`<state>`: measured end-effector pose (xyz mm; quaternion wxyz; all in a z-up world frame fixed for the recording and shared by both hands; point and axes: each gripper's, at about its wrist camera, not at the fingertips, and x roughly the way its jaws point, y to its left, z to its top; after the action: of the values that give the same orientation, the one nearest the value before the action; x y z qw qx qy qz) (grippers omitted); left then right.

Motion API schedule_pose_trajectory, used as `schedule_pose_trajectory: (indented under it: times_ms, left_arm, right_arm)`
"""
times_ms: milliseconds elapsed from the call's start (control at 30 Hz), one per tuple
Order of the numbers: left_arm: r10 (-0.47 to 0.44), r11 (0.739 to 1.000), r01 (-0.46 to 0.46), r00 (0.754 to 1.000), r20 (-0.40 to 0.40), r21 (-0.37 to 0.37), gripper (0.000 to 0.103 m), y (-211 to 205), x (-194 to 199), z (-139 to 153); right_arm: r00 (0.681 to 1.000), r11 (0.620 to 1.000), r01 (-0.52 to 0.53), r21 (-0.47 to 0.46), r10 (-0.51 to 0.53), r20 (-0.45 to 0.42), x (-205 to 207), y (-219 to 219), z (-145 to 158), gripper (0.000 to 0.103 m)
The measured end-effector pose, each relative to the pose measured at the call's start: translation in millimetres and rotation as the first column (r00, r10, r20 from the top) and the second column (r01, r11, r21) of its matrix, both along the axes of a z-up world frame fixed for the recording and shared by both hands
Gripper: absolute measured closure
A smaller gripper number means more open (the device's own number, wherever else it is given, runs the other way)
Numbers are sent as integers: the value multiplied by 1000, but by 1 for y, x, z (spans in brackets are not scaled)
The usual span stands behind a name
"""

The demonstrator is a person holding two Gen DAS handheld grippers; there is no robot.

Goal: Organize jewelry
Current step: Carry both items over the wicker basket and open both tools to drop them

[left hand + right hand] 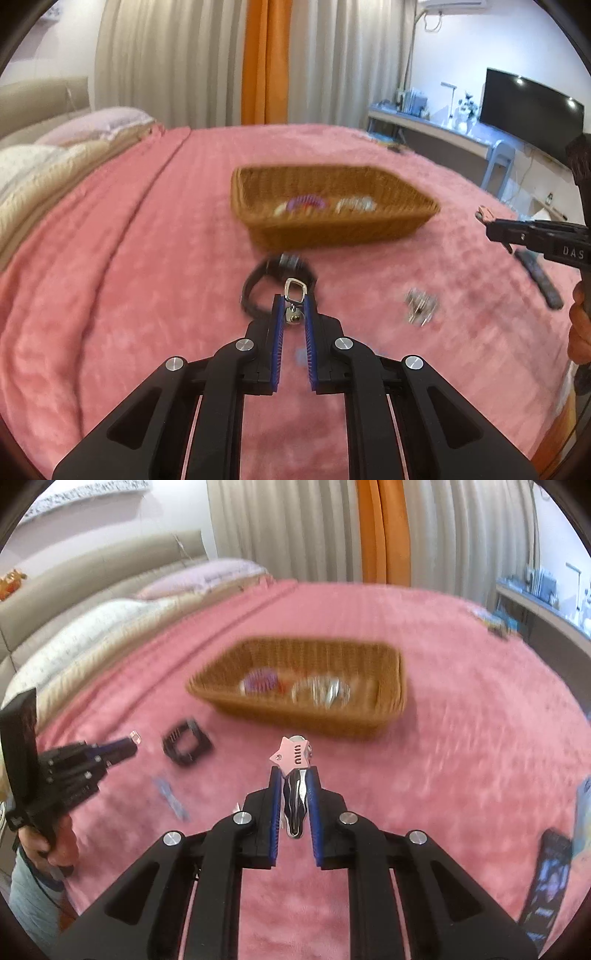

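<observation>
Though blurred beyond naming, basket (pixel 332 206) contents; left hand-held gripper (pixel 294 301) pinching clasp (pixel 294 291), right hand-held gripper (pixel 294 775) pinching star clip (pixel 293 757).

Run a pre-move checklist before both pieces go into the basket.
1. Left tool gripping the silver clasp charm: ok, pinched between the pads.
2. Right tool gripping the pink star hair clip: ok, the star sticks out past the tips.
3. Wicker basket ahead of both tools, open top: ok.
4. Room inside the basket: ok; a purple piece and a pale piece lie there, bare floor remains.
5. Black watch just beyond the left tool, clear of it: cannot tell.
</observation>
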<state>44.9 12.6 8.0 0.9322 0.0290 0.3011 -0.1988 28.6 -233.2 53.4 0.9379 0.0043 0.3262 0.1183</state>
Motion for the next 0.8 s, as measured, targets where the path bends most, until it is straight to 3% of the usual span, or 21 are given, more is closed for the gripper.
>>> schedule_pose_trajectory:
  times_ms: [167, 367, 633, 800]
  left_arm:
    - [-22, 999, 25, 996, 88, -34, 94, -16, 19, 48]
    - [-40, 998, 44, 996, 82, -40, 94, -50, 83, 68]
    - [-21, 996, 18, 999, -41, -83, 94, -76, 169, 30]
    - [-17, 997, 8, 991, -132, -74, 94, -78, 194, -4]
  right_arm:
    - [996, 1000, 8, 14, -9, 93, 33, -1, 43, 91]
    - [996, 999, 19, 44, -23, 83, 105, 4, 48, 91]
    - [996, 993, 66, 100, -59, -71, 205, -1, -11, 91]
    - [985, 992, 83, 95, -67, -162, 226, -4, -46, 91]
